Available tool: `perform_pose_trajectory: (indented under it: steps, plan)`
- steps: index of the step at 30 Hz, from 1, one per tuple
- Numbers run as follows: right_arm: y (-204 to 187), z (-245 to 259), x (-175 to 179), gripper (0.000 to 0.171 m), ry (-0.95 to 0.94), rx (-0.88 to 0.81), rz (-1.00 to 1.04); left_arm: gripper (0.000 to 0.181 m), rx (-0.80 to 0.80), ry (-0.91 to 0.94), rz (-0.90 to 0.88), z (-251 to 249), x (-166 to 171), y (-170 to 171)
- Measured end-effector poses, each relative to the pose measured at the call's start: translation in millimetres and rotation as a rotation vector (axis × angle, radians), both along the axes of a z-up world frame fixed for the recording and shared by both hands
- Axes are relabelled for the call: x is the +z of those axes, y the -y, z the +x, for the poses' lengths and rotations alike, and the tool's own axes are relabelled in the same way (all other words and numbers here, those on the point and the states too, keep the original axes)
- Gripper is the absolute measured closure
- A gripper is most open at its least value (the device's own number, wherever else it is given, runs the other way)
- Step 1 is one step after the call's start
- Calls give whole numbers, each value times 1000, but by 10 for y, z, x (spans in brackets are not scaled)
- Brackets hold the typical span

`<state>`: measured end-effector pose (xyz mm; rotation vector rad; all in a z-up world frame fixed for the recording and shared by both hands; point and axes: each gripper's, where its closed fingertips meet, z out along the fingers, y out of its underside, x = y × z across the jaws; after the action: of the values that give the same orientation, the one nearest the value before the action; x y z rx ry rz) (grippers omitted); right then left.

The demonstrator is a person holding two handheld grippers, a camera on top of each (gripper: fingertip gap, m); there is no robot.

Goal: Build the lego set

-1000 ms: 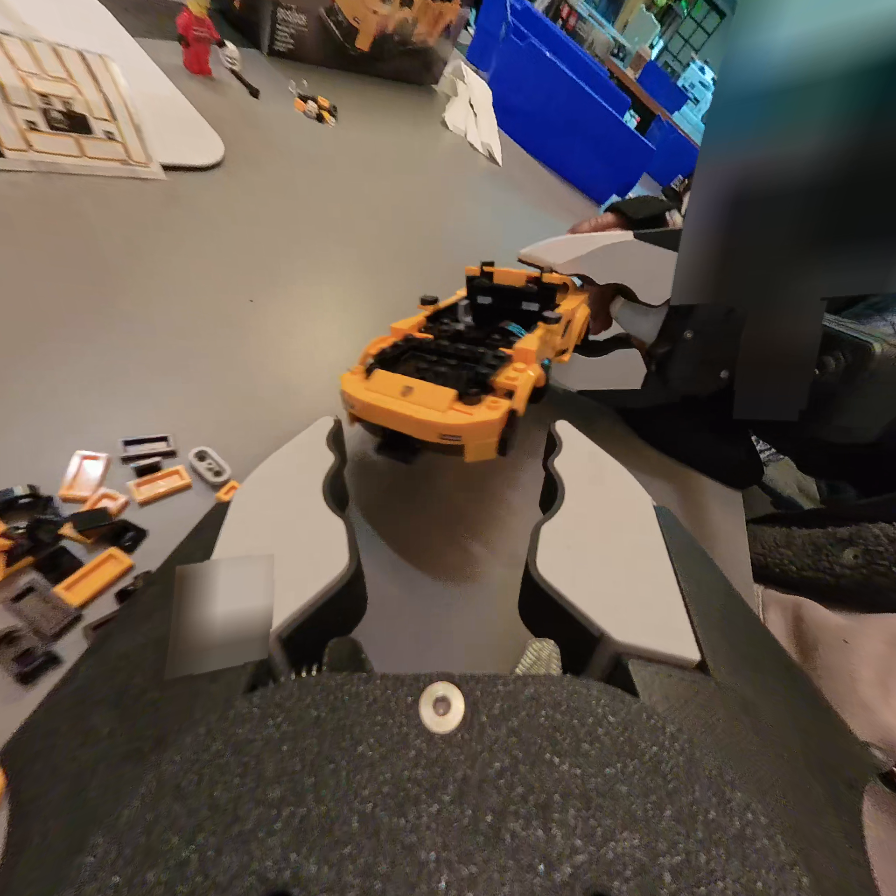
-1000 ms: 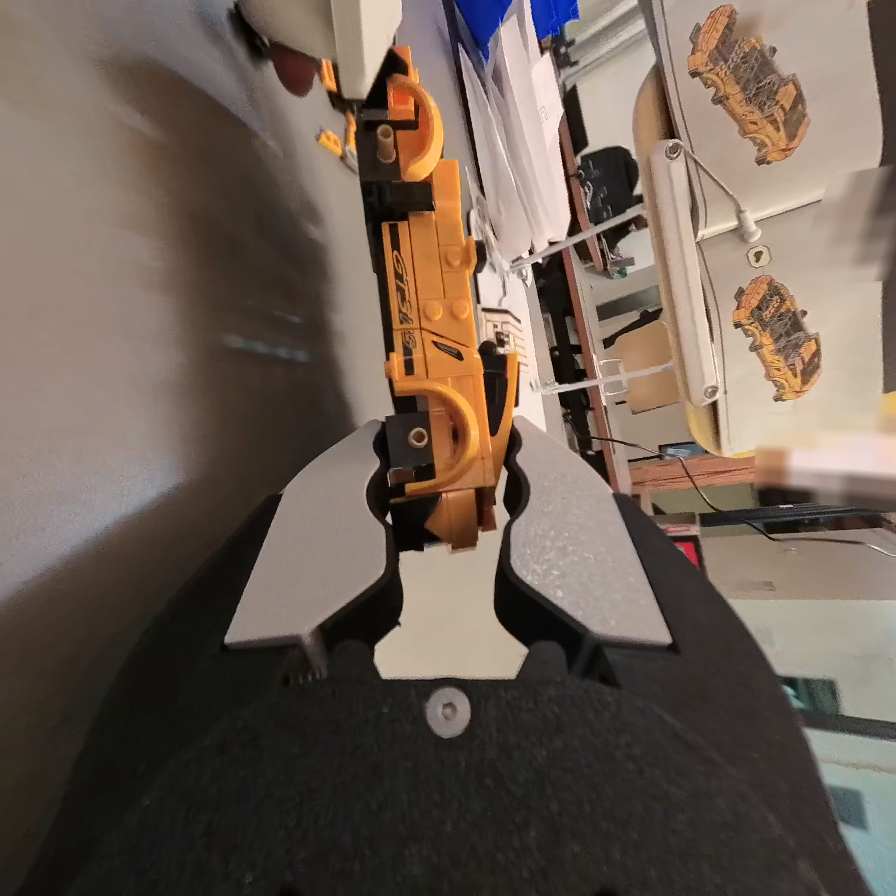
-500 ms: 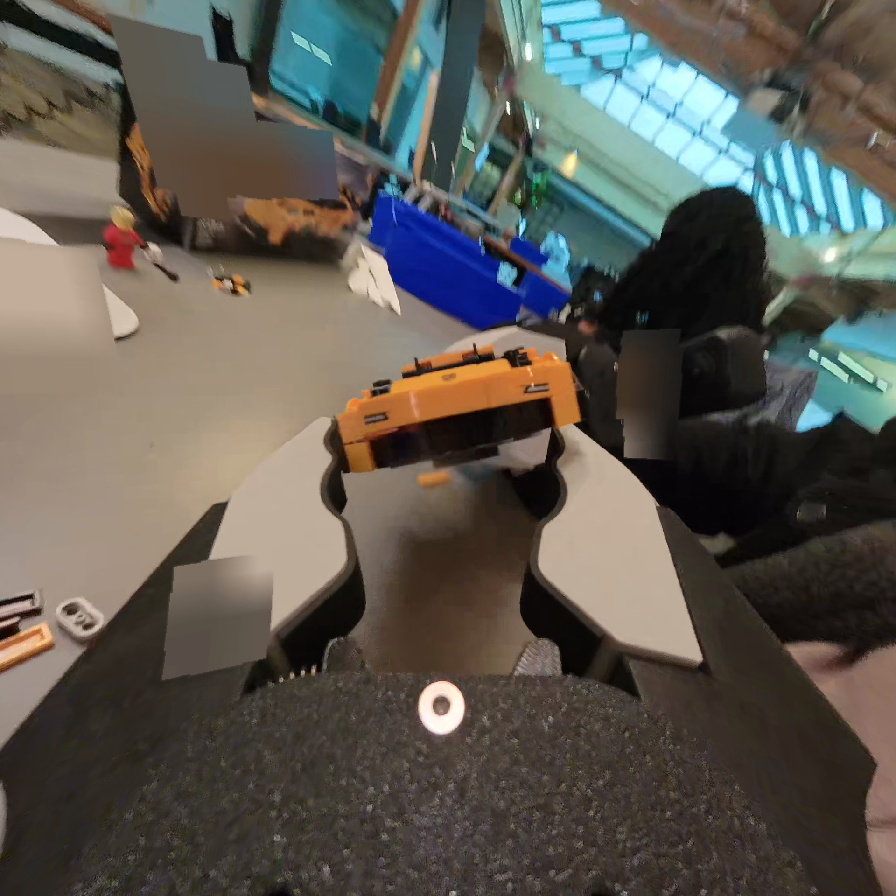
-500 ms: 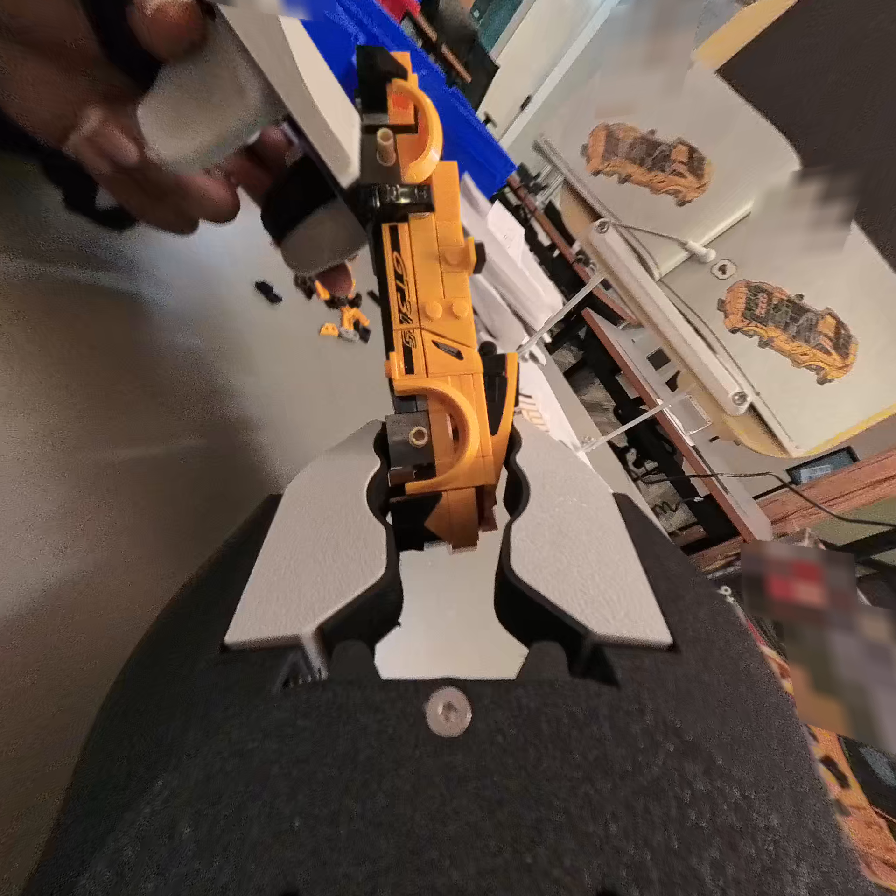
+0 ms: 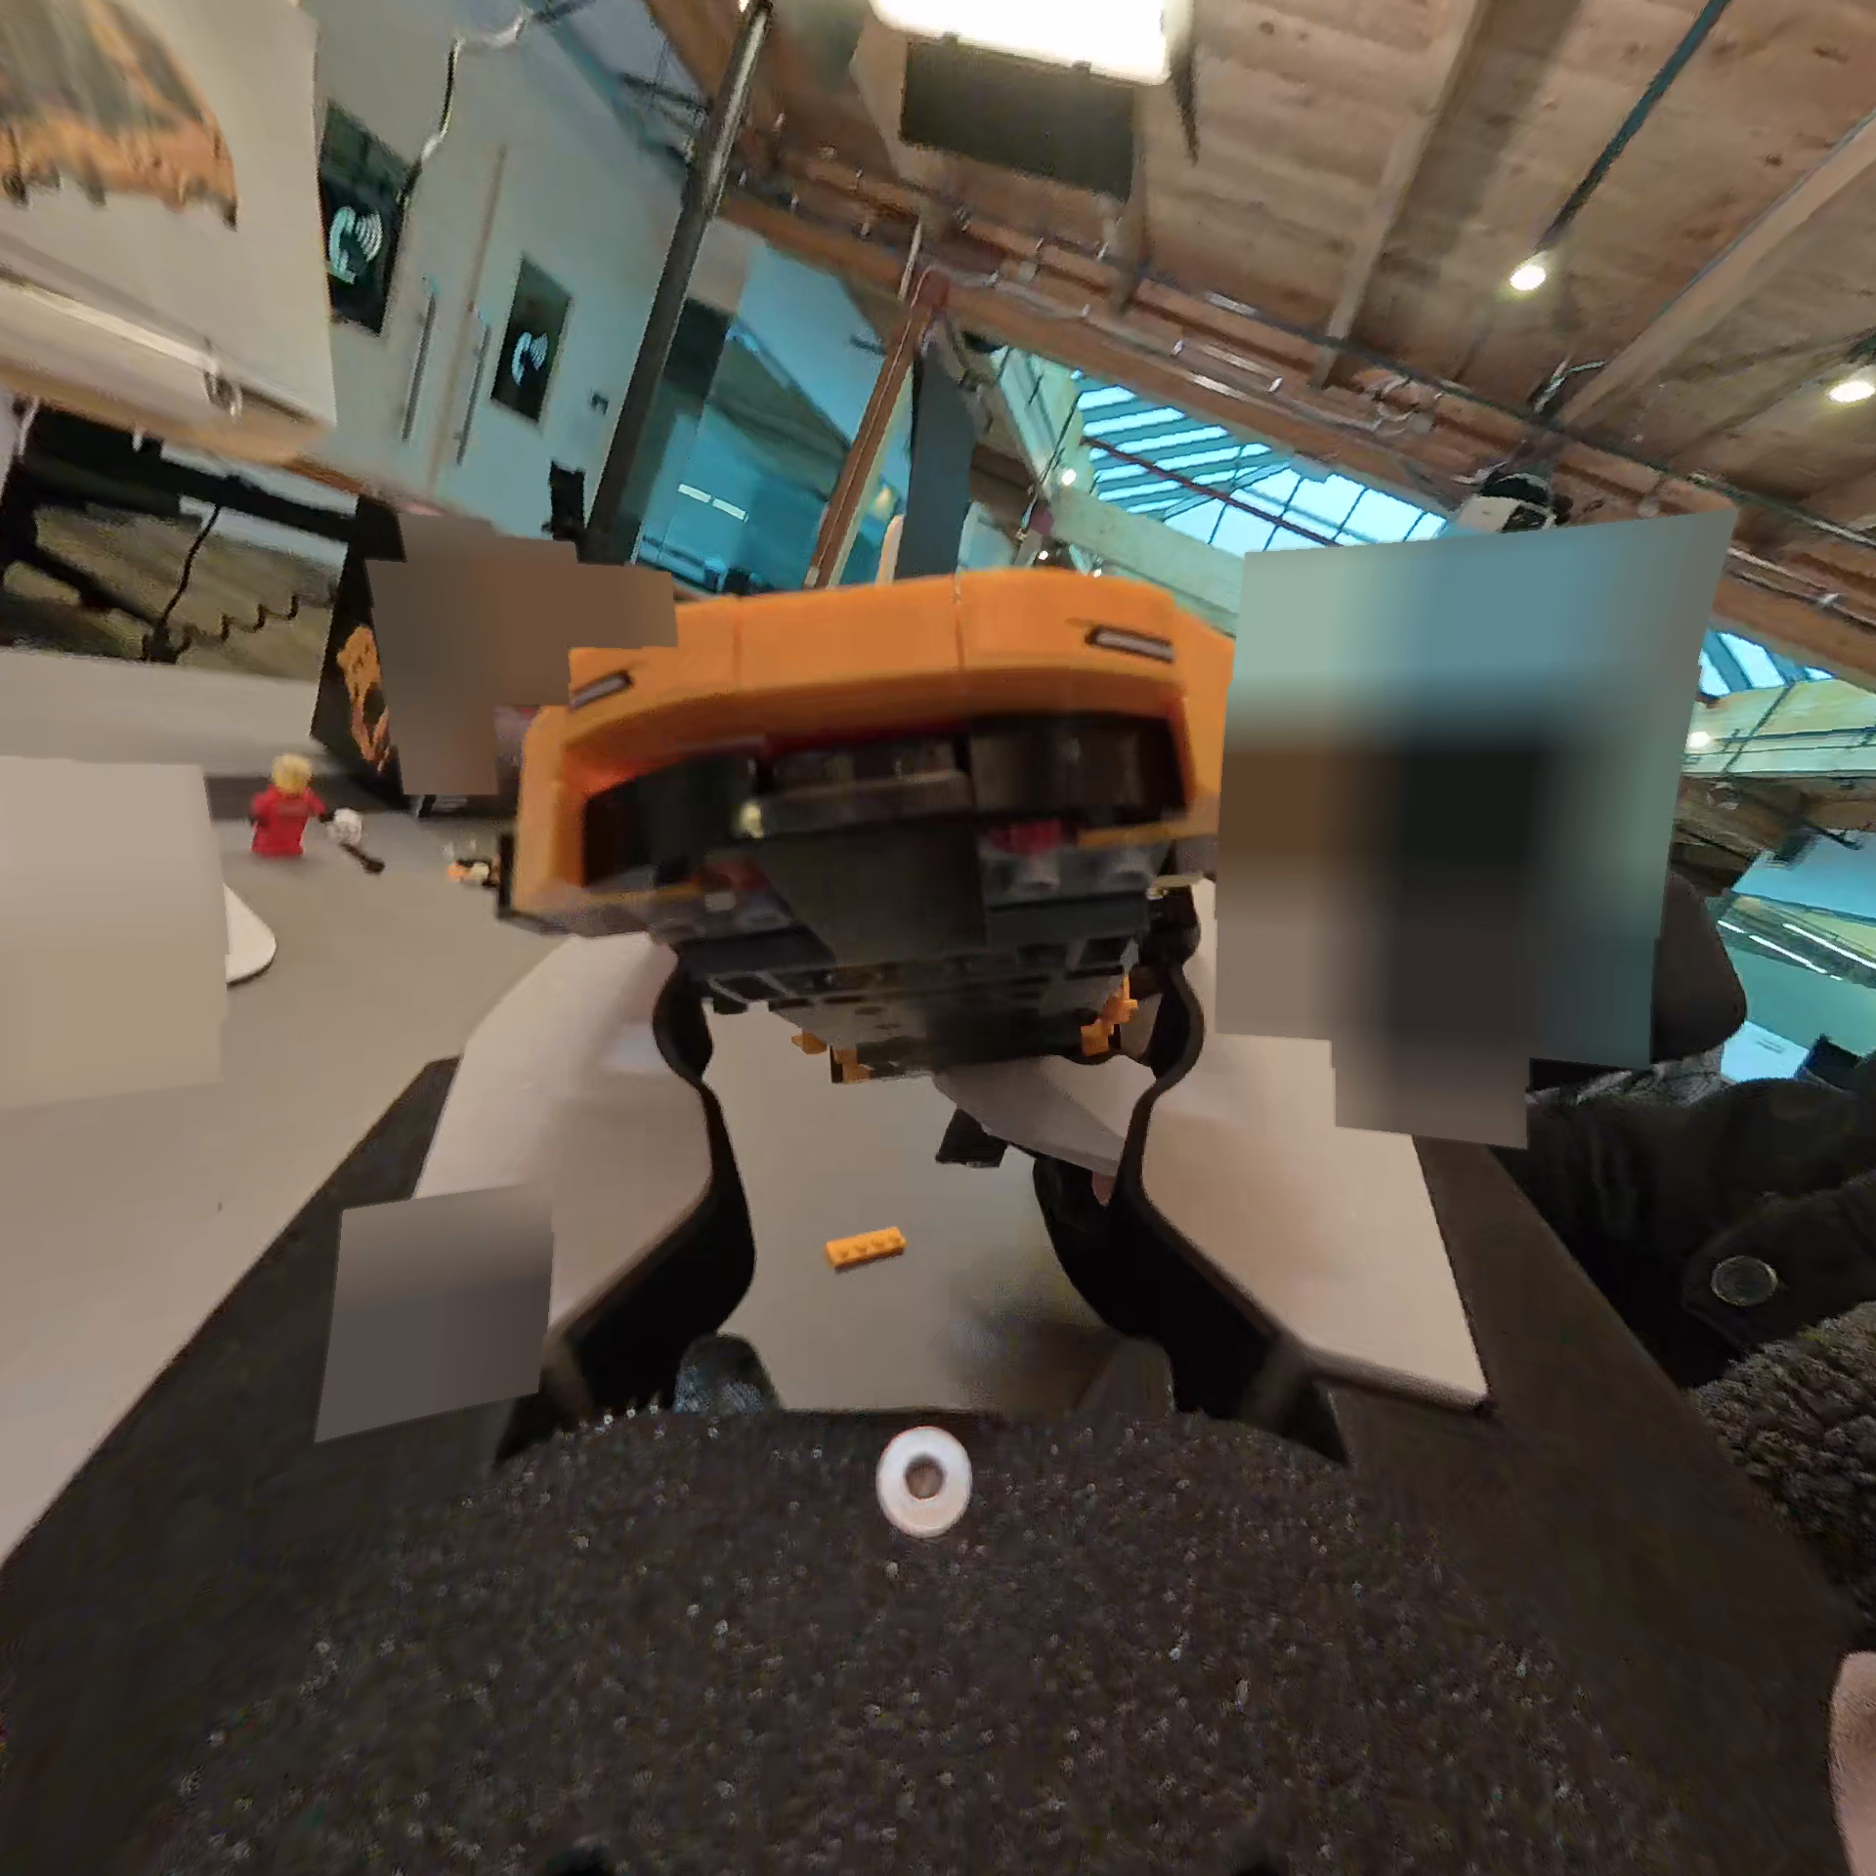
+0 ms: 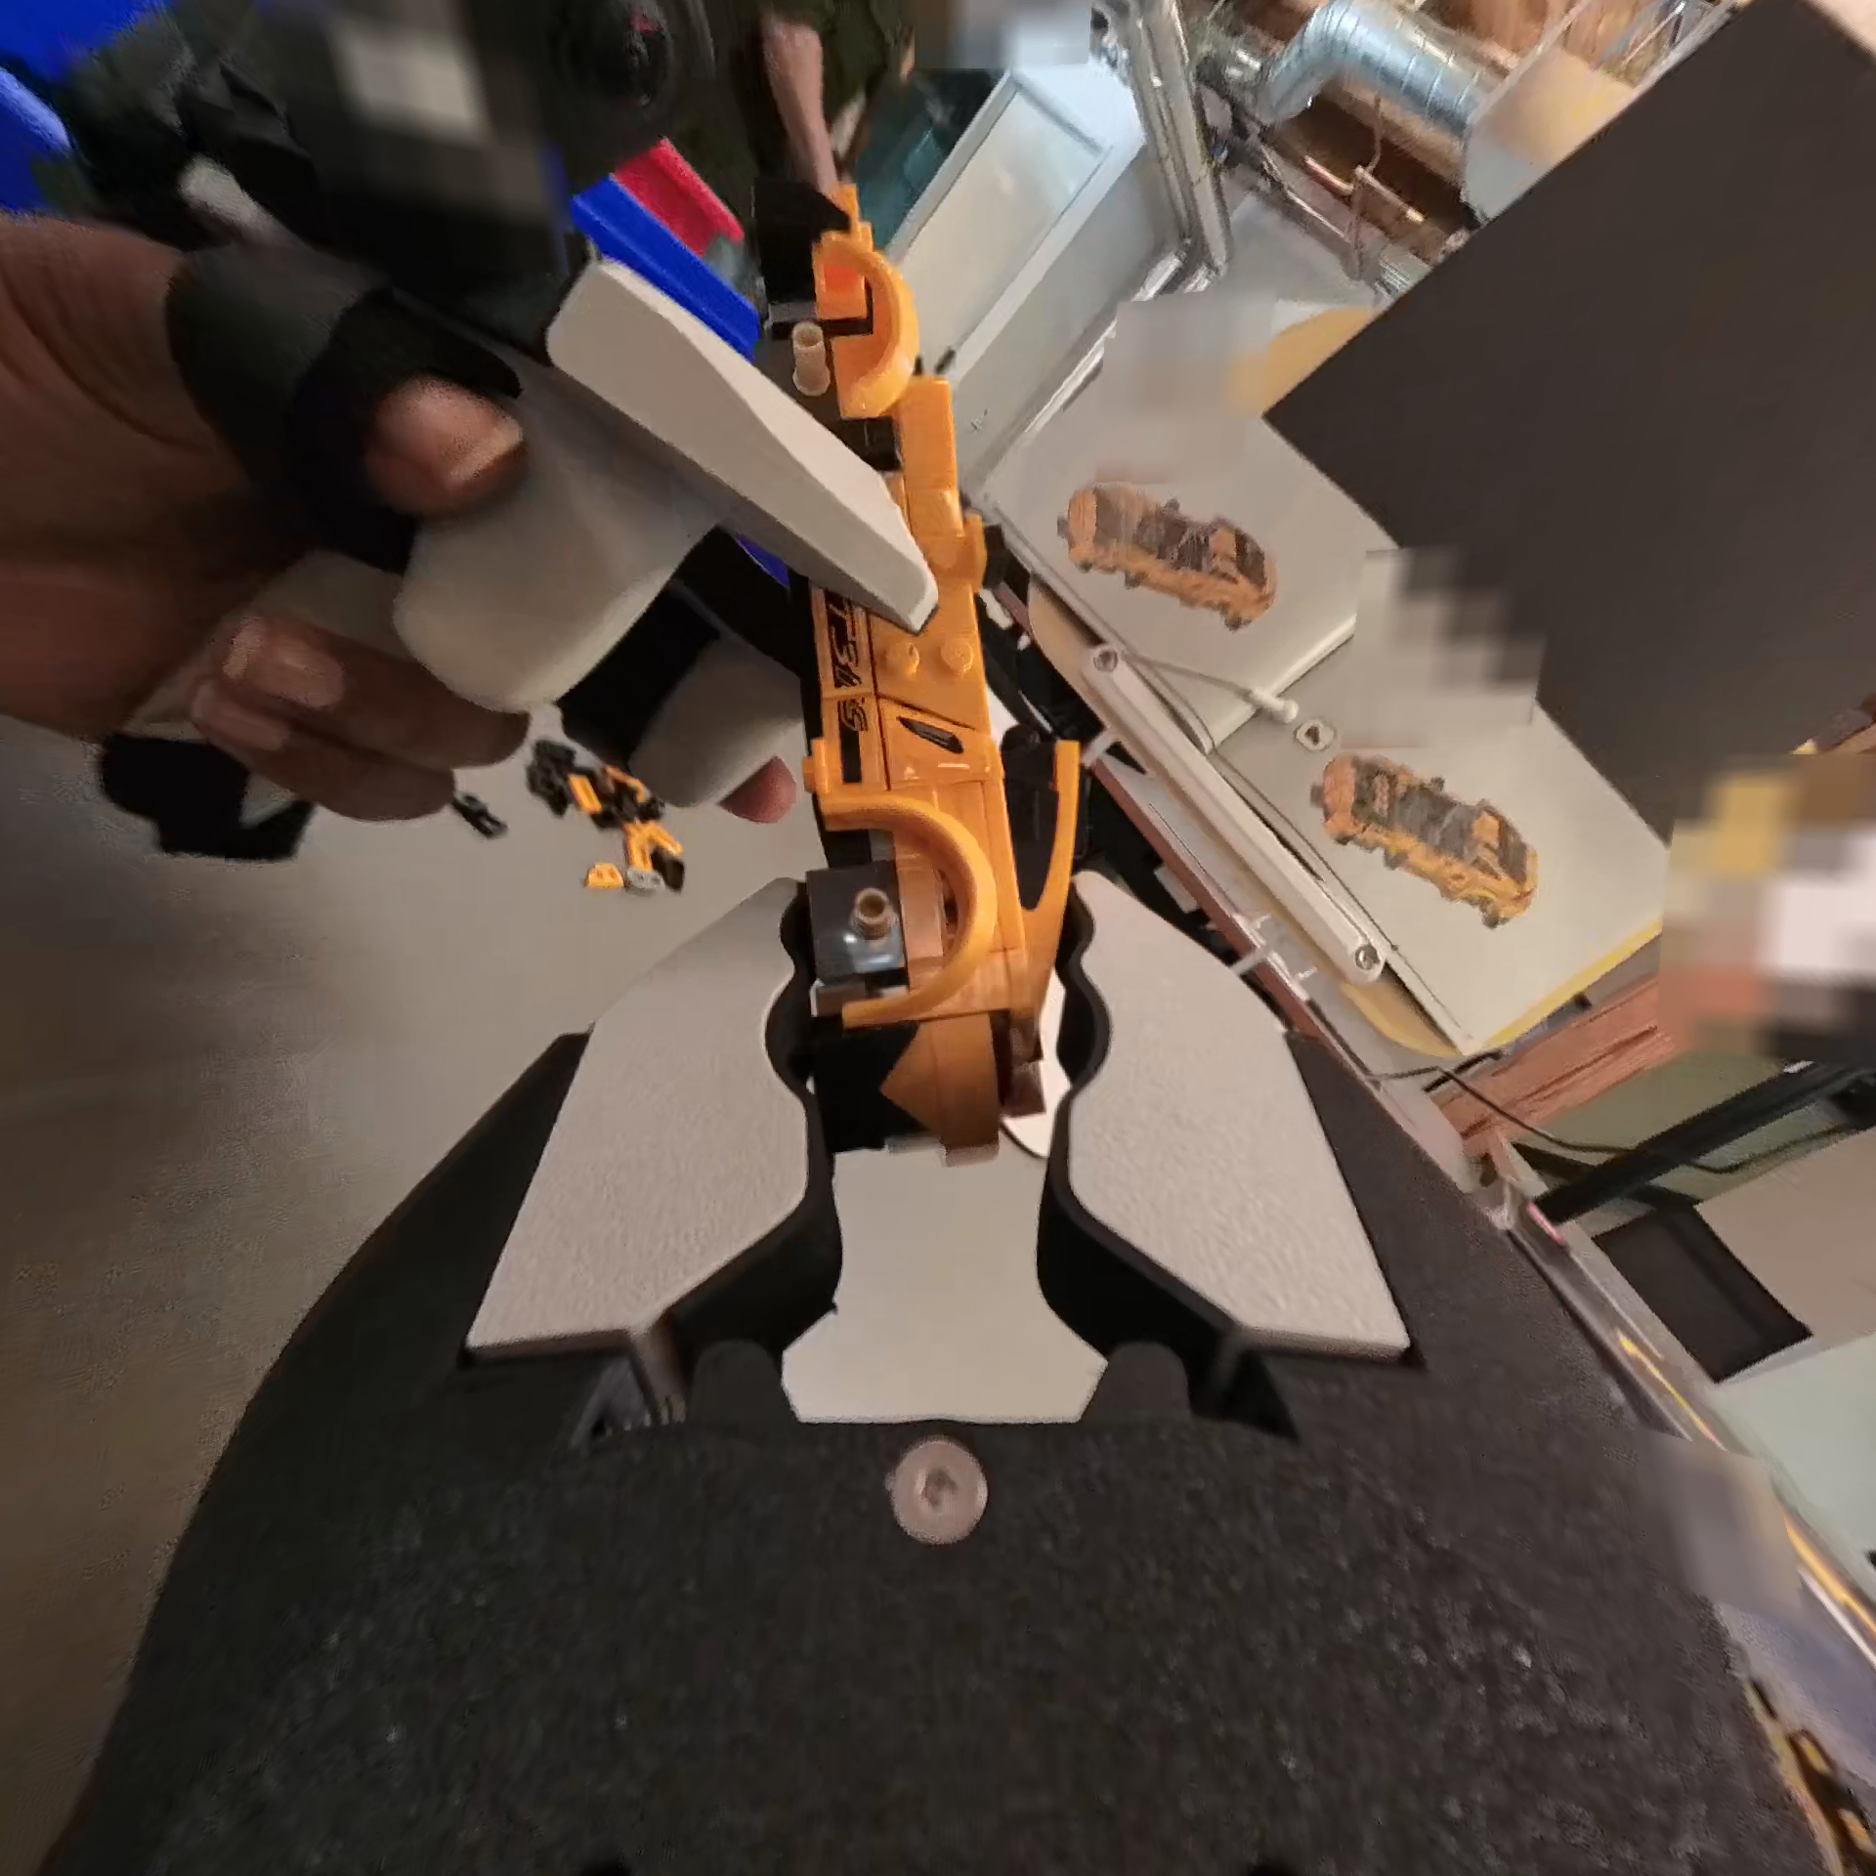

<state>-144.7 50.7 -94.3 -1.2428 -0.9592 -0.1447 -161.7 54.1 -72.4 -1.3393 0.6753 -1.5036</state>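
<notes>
Orange lego car is off the counter — right tongs clamp its near end, left tongs gaping around its underside. Mid-handover, I'd say — next, left closes firmly.

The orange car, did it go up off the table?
Yes. The car has risen from low over the table, now high above the red figure.

Timber-beamed ceiling with lamps, skylights beyond — grey table below.
</notes>
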Motion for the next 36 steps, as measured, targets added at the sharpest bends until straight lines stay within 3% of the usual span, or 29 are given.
perform_pose_trajectory:
  steps: [4, 5, 8, 11, 17, 25, 36]
  plan:
    - [183, -83, 300, 107, -73, 89, -41, 96, 42, 40, 77, -154, 186, -33]
    - [250, -73, 396, 110, -106, 114, -71, 96, 70, 32, 101, -201, 205, -71]
    - [398, -59, 602, 137, -160, 145, -241, 96, 136, 24, 129, -334, 231, -198]
    - [465, -157, 605, 171, -278, 139, -565, 96, 183, 46, 148, -410, 292, -275]
    - [666, -673, 461, 171, -451, 219, -984, 97, 130, 134, 225, -514, 525, -124]
    - [853, -1299, 678, 171, -419, 358, -1109, 97, 46, 198, 349, -613, 735, 100]
    - [937, -1634, 953, 171, -523, 412, -1209, 97, 308, 126, 636, -727, 957, 181]
